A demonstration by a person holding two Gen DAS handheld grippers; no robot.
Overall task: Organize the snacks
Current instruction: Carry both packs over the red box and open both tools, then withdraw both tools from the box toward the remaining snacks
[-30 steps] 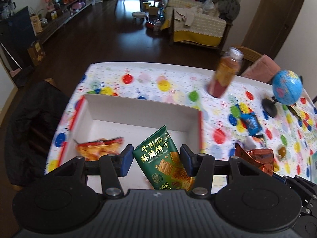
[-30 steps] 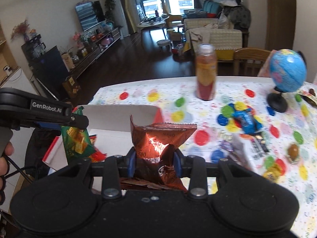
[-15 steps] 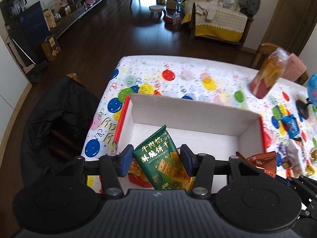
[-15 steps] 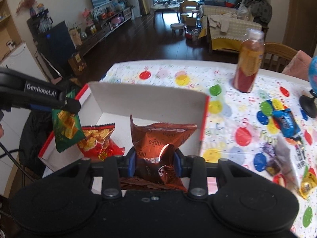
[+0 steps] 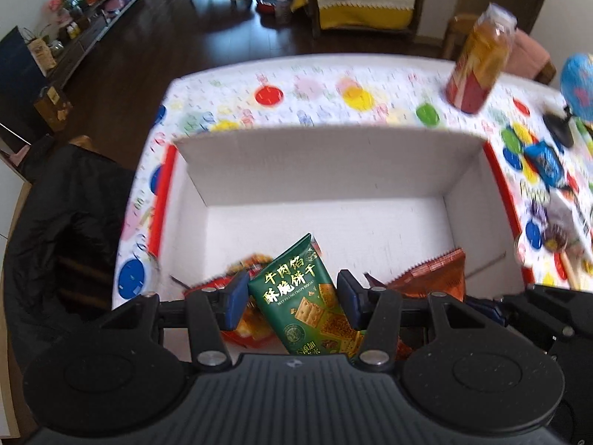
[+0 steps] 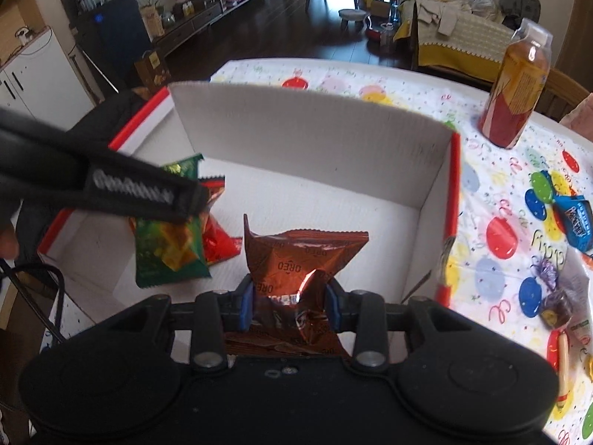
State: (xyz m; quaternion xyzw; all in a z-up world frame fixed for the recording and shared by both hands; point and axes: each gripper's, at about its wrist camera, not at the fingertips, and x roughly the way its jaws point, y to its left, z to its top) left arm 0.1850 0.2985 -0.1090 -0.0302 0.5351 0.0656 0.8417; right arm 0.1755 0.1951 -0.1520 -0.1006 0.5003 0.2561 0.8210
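Observation:
A white cardboard box with red edges (image 5: 326, 163) (image 6: 318, 137) stands on the spotted tablecloth. My left gripper (image 5: 292, 296) is shut on a green biscuit packet (image 5: 307, 300) and holds it over the box's near left part; the packet also shows in the right wrist view (image 6: 166, 248). My right gripper (image 6: 290, 302) is shut on a brown Oreo packet (image 6: 300, 256), held over the box's near side; the packet also shows in the left wrist view (image 5: 437, 274). A red-orange snack bag (image 5: 244, 270) (image 6: 215, 230) lies inside the box under the green packet.
A juice bottle (image 6: 519, 85) (image 5: 478, 59) stands beyond the box at the right. A globe (image 5: 576, 85) stands further right. A blue packet (image 6: 574, 218) (image 5: 545, 163) and small wrapped sweets (image 6: 552, 296) lie on the cloth right of the box. A black-draped chair (image 5: 63, 222) is left.
Both grippers have moved forward and down over the box with their packets. The box now fills more of both views, and the green packet hangs above the red-orange bag.

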